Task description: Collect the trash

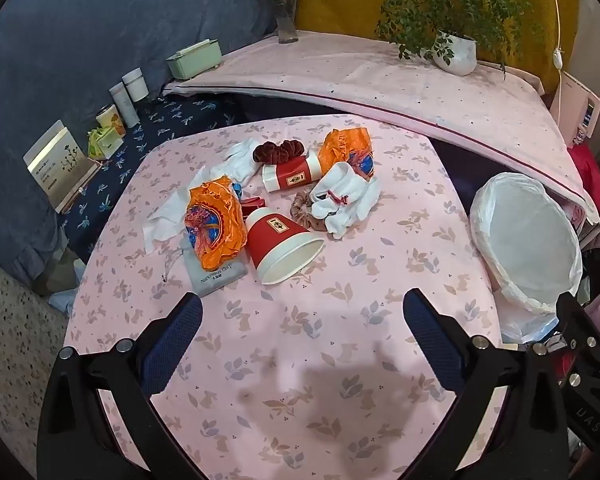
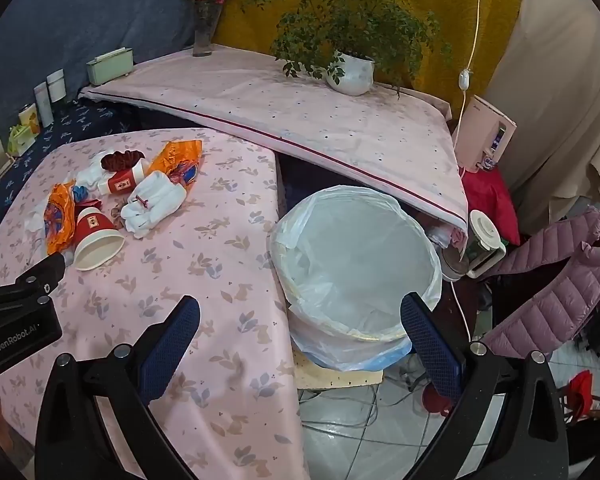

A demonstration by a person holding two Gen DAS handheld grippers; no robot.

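1. My left gripper [image 1: 302, 322] hangs above the pink floral table [image 1: 300, 360], jaws spread wide, nothing between them.
2. My right gripper [image 2: 300, 326] is just as wide apart and empty, poised over the near rim of the bag-lined trash bin [image 2: 356, 264] beside the table's right edge.
3. The trash sits in a heap at the table's far middle: a red paper cup [image 1: 278, 246] tipped on its side, mouth toward me, a second red cup [image 1: 294, 176] behind it, and two crumpled orange wrappers [image 1: 214, 226].
4. White gloves [image 1: 342, 196] and scrunchies lie mixed in.
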